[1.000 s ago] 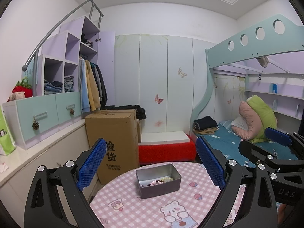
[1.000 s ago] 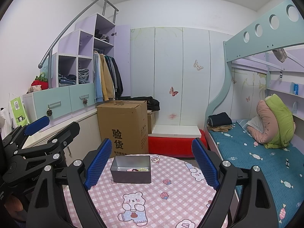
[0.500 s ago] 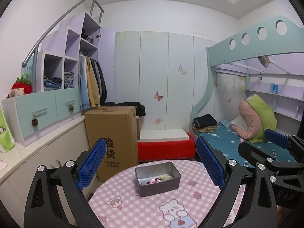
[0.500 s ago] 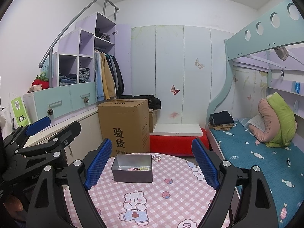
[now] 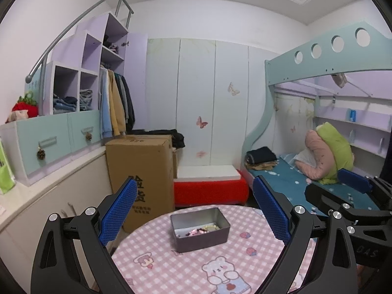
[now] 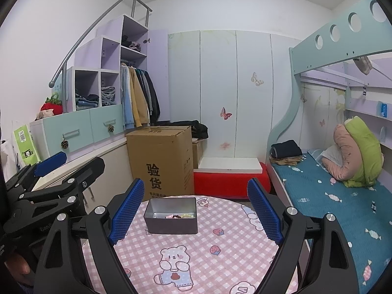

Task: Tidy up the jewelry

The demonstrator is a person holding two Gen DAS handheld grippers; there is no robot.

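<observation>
A grey metal tin [image 5: 203, 241] [image 6: 171, 226] stands on a round table with a pink checked cloth [image 5: 159, 269] [image 6: 220, 257]. Beads and small pink jewelry [image 5: 199, 231] [image 6: 176, 216] lie in the tin's bottom. My left gripper [image 5: 194, 181] hangs open above the table's near side, with the tin ahead between its blue pads and apart from them. My right gripper [image 6: 195, 181] is open too, with the tin ahead and slightly left. Neither holds anything. Each gripper also shows at the edge of the other's view.
A tall cardboard box [image 5: 142, 171] [image 6: 161, 159] stands behind the table on the left. A red bench with a white top [image 5: 210, 191] sits at the wardrobe. A bunk bed [image 6: 330, 196] runs along the right and a low cabinet [image 5: 49, 196] along the left.
</observation>
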